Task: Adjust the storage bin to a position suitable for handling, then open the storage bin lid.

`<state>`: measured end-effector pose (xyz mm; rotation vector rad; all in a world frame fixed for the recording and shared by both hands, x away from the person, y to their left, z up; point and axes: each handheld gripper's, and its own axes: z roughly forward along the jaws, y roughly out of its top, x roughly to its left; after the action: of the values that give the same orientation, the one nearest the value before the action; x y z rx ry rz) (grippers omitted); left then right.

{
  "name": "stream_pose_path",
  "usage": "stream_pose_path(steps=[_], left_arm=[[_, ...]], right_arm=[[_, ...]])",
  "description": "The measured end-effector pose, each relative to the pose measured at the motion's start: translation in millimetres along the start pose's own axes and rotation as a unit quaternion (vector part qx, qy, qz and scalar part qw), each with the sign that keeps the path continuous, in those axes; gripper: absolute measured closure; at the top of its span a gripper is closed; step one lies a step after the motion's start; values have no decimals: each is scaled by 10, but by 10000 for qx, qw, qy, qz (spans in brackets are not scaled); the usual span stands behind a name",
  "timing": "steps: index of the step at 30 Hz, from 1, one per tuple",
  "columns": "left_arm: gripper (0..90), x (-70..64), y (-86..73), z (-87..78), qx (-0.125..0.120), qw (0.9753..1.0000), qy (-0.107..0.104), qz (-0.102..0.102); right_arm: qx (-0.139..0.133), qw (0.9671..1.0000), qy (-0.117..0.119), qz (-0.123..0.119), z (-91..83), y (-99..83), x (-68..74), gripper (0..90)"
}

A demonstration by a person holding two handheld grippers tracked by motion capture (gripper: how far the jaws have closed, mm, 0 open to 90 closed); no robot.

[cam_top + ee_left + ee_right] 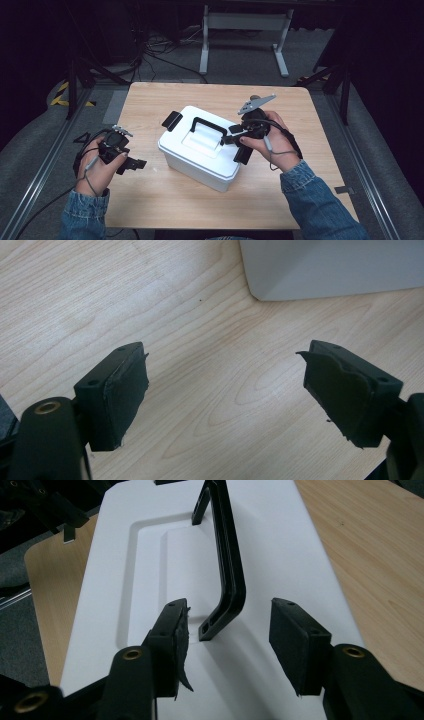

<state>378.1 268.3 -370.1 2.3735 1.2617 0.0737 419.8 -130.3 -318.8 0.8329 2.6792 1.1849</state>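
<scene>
A white lidded box sits mid-table with a black handle standing upright on its lid and black latches at both ends. My right gripper hovers over the lid's right end, open, its jaws on either side of the near foot of the handle without touching it. My left gripper rests low over the bare wood to the left of the box, open and holding nothing. In the left gripper view a lower corner of the box lies ahead of the gripper.
The wooden table has free room in front of and behind the box. A latch sticks out at the box's far left end. Beyond the table are a white metal frame and cables on the floor.
</scene>
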Motion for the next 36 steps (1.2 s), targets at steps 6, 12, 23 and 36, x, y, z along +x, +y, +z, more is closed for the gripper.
stream_pose_path(steps=[6, 12, 23, 36], left_arm=[[187, 8, 18, 13, 16, 10000, -18, 17], [187, 20, 91, 41, 1, 10000, -23, 63], [187, 10, 197, 96, 13, 9998, -108, 139], [187, 6, 202, 100, 32, 9998, -92, 173]], right_arm=[[152, 9999, 52, -38, 123, 45, 19, 643], [361, 9991, 139, -162, 180, 75, 76, 826], [325, 9993, 173, -40, 194, 60, 88, 845], [264, 9996, 67, -64, 190, 55, 120, 847]])
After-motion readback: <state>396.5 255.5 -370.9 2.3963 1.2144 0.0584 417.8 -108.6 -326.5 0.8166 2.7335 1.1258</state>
